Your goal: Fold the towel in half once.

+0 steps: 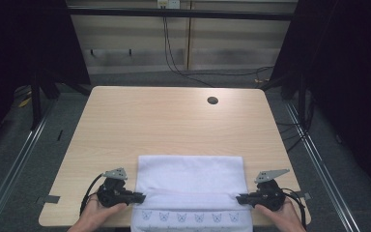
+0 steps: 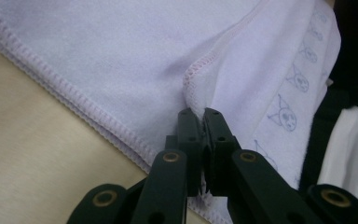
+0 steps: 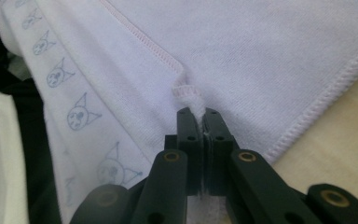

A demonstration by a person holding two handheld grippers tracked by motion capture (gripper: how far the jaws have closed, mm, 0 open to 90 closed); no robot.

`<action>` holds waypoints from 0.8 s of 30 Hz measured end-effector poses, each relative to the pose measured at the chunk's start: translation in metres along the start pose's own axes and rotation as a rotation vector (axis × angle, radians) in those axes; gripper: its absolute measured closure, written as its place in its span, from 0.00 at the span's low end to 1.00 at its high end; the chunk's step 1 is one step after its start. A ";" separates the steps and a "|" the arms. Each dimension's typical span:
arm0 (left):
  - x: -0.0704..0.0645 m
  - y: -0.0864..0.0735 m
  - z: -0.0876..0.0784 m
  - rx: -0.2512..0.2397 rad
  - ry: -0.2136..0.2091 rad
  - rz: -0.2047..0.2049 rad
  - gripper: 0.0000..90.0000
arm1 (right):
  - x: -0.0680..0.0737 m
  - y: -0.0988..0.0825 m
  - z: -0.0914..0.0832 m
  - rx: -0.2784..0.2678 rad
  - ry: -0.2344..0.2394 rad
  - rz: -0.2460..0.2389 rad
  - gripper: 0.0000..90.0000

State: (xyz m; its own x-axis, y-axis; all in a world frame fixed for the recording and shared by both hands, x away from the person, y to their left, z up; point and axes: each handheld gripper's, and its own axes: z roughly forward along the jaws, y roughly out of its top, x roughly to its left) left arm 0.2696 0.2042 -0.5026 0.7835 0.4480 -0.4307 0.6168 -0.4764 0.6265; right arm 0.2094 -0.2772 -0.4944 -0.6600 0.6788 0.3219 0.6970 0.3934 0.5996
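A white towel (image 1: 192, 181) lies folded on the near half of the light wooden table (image 1: 164, 121), and its near end, printed with a row of small blue cat faces (image 1: 190, 217), hangs over the table's near edge. The left gripper (image 1: 140, 197) sits at the towel's left side, its jaws pressed together on a pinch of the stitched hem (in the left gripper view the white fabric (image 2: 200, 100) is squeezed between the two black jaws). The right gripper (image 1: 241, 198) mirrors it at the towel's right side, likewise clamped on a bunched bit of hem (image 3: 191, 99). A hand (image 1: 92, 216) holds the left gripper, and the other hand (image 1: 282, 215) holds the right one, both at the near table edge. Toward the far right of the table from the towel is a round dark cable hole (image 1: 212, 100). Beyond the table, black cables (image 1: 174, 58) hang down the wall.
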 end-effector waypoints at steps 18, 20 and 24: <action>0.059 0.050 0.014 -0.113 0.218 0.018 0.97 | -0.053 0.061 0.032 -0.072 -0.144 0.025 0.98; 0.066 0.055 0.015 -0.125 0.225 0.000 0.97 | -0.058 0.069 0.035 -0.068 -0.159 0.020 0.98; 0.080 0.064 0.017 -0.135 0.234 -0.011 0.97 | -0.072 0.086 0.044 -0.075 -0.178 0.041 0.98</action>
State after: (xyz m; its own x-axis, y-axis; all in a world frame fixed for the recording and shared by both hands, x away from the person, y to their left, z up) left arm 0.3729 0.1966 -0.5076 0.7282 0.6227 -0.2863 0.5974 -0.3719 0.7105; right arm 0.3288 -0.2652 -0.4983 -0.5669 0.7947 0.2168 0.6949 0.3200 0.6440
